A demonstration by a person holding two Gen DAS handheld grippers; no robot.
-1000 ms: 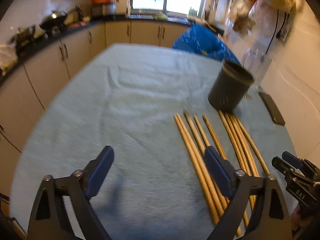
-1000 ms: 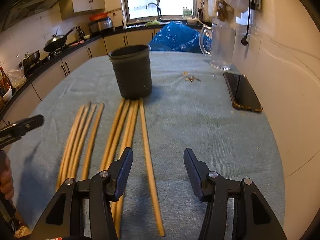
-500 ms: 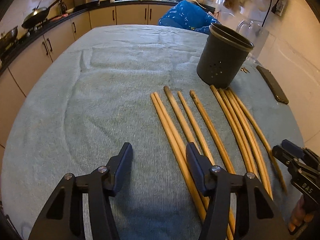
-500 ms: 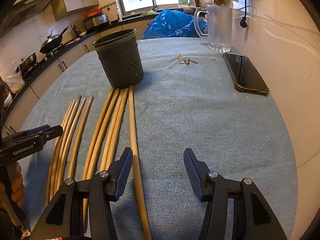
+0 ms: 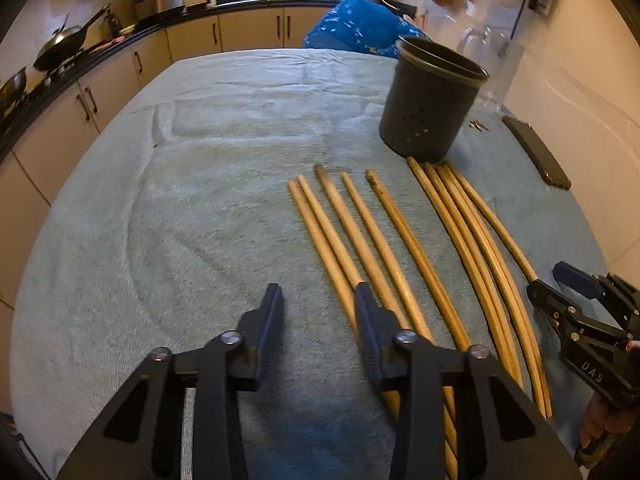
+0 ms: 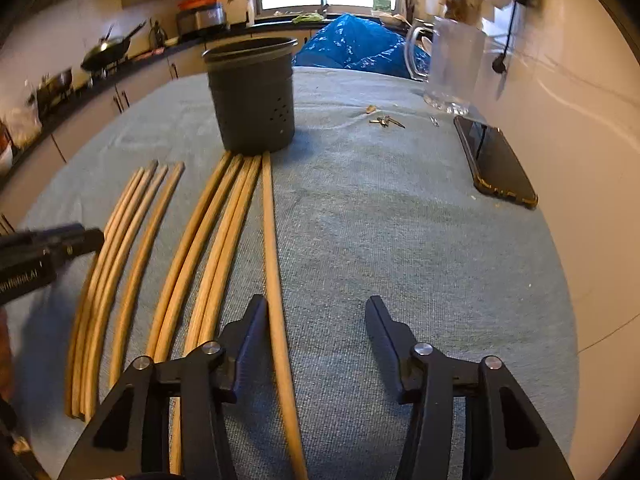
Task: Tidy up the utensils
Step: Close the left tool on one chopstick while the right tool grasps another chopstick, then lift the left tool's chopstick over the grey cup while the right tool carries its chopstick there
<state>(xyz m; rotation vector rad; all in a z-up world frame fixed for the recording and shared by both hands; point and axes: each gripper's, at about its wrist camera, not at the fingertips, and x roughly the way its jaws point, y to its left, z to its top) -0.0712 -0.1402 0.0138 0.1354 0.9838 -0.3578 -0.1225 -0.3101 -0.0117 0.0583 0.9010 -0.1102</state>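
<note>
Several long wooden chopsticks point(image 5: 360, 240) lie side by side on the blue-grey cloth, ends near a dark grey perforated utensil holder point(image 5: 430, 104) that stands upright. My left gripper point(image 5: 318, 308) is open and empty, low over the cloth just left of the leftmost sticks. My right gripper point(image 6: 316, 316) is open and empty; the rightmost chopstick point(image 6: 274, 264) runs just inside its left finger. The holder point(image 6: 252, 96) and the sticks point(image 6: 200, 240) also show in the right wrist view. The right gripper point(image 5: 568, 292) shows at the left view's right edge.
A black phone point(image 6: 494, 160) lies at the right by the wall. A clear glass jug point(image 6: 452, 64) stands behind it, with keys point(image 6: 386, 121) on the cloth nearby. A blue bag point(image 6: 352, 46) sits past the table's far edge. Kitchen counters run along the left.
The left gripper has narrowed its opening and moved forward and lower toward the leftmost chopsticks. The right gripper has edged forward along the rightmost chopstick, still open.
</note>
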